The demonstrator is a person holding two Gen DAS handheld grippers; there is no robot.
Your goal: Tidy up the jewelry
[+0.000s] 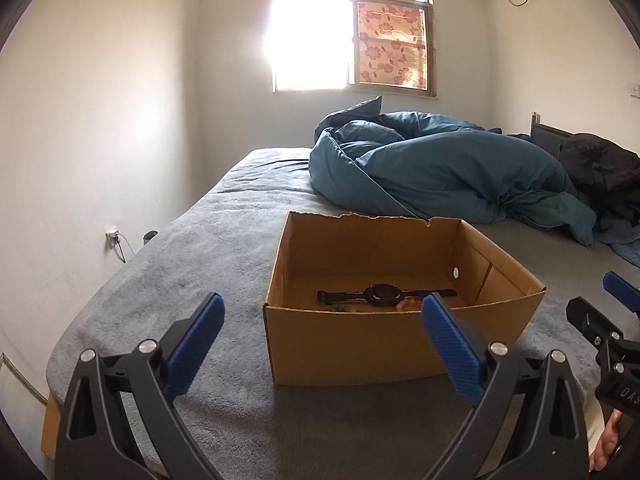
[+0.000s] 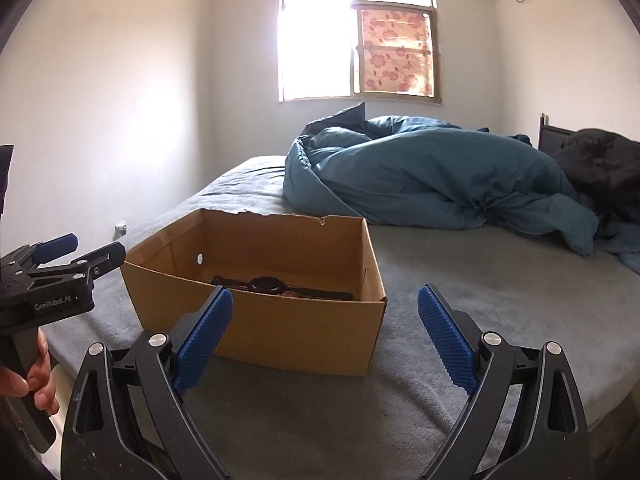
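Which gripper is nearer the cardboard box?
Roughly level, left slightly closer if either. The left gripper sits open in front of the cardboard box, its right finger overlapping the front wall. The right gripper is open, off the box's front right corner.

- Left wrist camera looks low across the bed [image 1: 208,240], near the box [image 1: 400,344], facing the window [image 1: 352,28].
- Right wrist camera sits further right; the box [image 2: 280,332] lies left of centre.
- Both share bed, box, duvet [image 1: 440,168] and window.
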